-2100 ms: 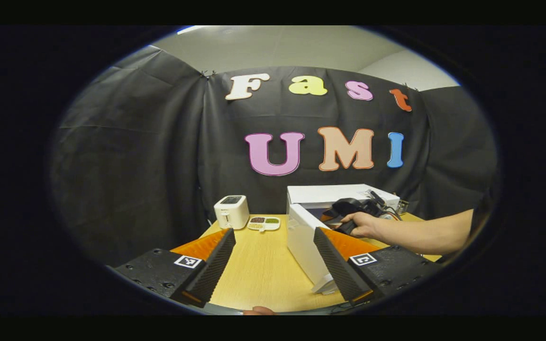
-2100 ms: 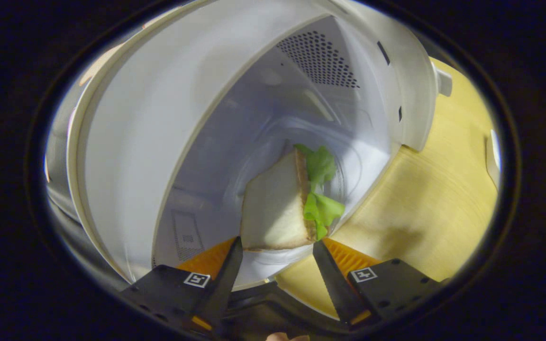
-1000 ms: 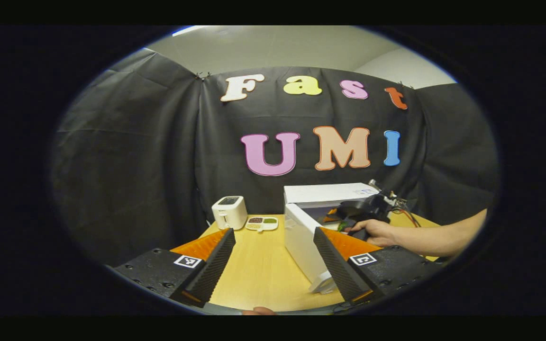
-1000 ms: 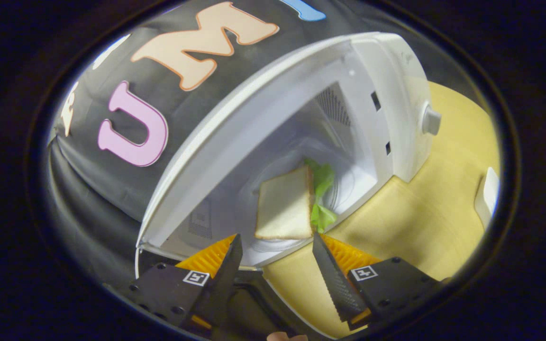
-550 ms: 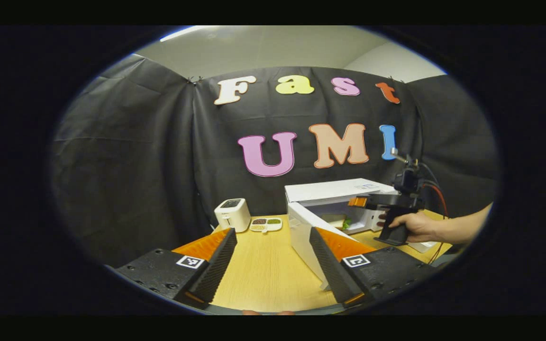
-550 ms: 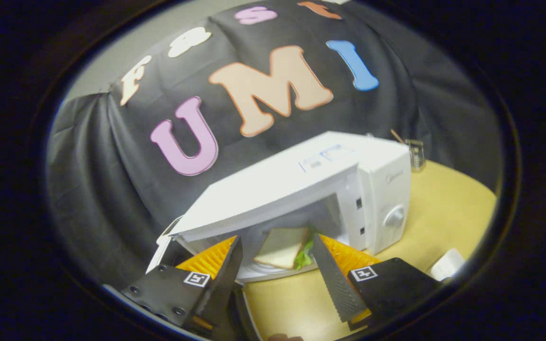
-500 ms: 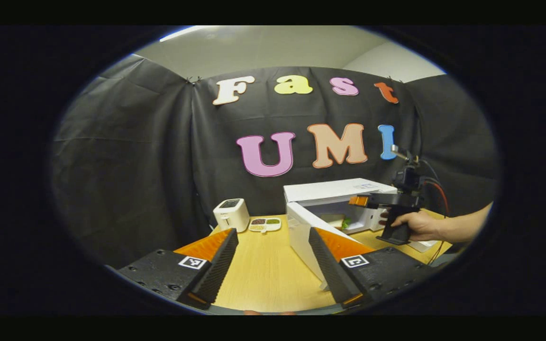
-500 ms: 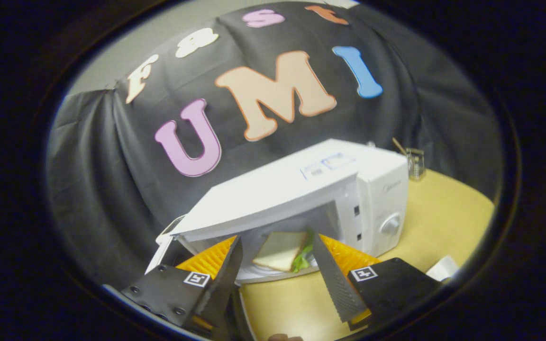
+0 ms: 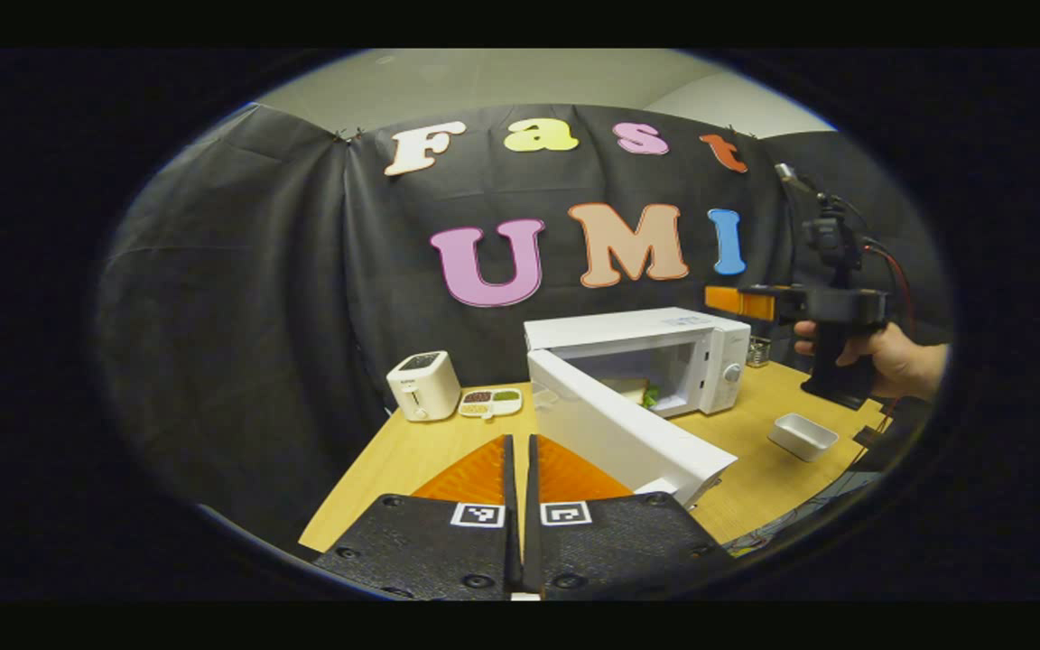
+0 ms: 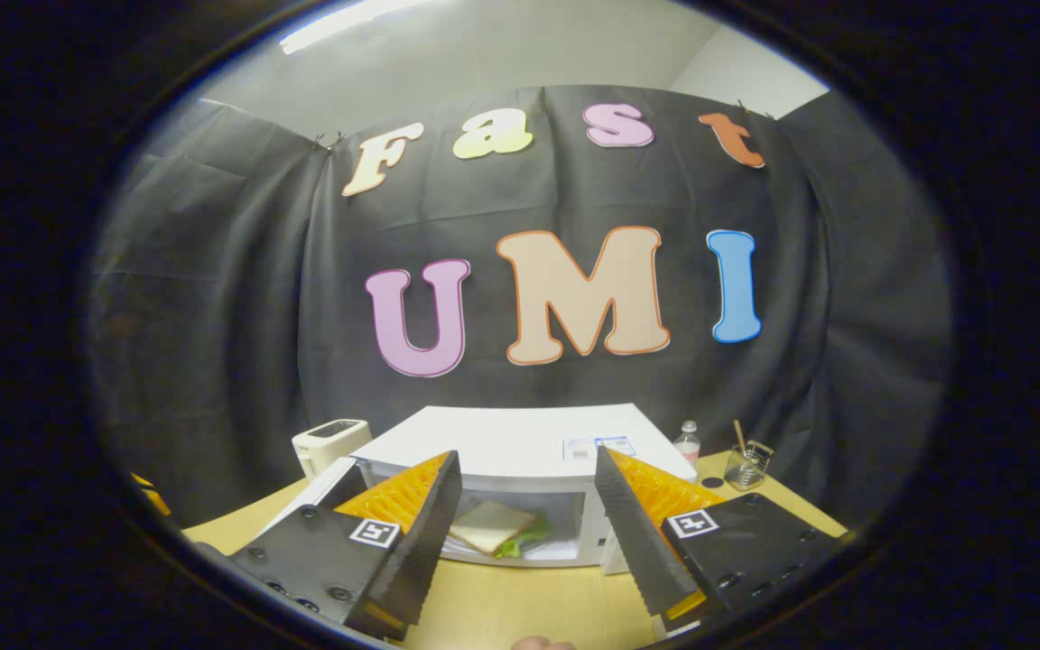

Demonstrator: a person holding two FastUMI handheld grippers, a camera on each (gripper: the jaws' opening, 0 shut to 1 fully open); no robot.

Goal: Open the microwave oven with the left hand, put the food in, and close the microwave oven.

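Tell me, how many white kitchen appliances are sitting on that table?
2: the microwave at the table's middle with its door swung open, and a small toaster to its left by the black cloth. Others may be hidden.

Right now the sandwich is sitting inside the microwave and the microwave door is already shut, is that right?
Not quite: the sandwich is inside the microwave, but the door hangs wide open, as the left gripper view shows.

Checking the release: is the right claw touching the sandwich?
Apart. In the right gripper view the right claw is open, well back from the sandwich, which lies inside the microwave.
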